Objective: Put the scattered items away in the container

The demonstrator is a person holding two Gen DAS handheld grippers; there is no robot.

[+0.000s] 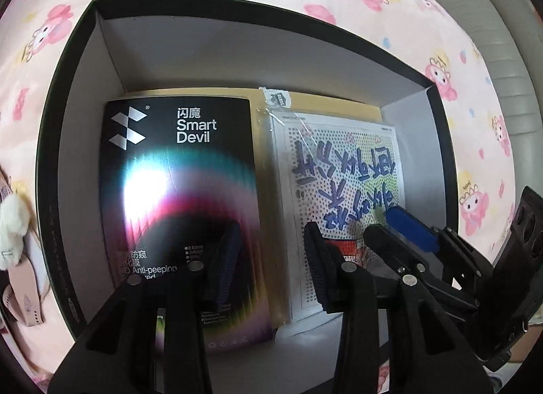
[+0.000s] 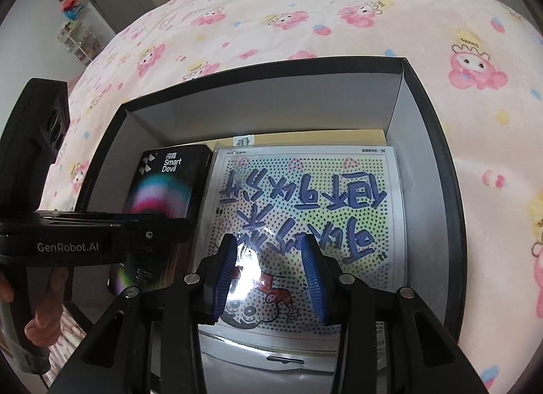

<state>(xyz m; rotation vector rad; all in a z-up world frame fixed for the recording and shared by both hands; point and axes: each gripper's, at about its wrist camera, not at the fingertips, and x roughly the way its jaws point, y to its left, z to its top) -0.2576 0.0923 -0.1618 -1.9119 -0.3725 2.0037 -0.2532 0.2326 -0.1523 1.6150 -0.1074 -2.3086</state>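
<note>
Your grippers hide the near ends of both items, and the box's (image 1: 101, 54) near wall is cut off in both wrist views. A tan sheet under the items shows only as a strip at the far wall. Something pale and fluffy off the box's left side is too cropped to name.

Your left gripper (image 1: 271, 258) has its jaws partly apart with nothing between them, above the seam where the Smart Devil package (image 1: 180, 170) meets the bagged dotted sheet (image 1: 342, 170). Your right gripper (image 2: 268, 275) is likewise part-open and empty, over the dotted sheet's near half.

The package lies flat along the box's left wall, the sheet beside it toward the right wall. The box sits on the pink bedspread (image 2: 305, 14).
</note>
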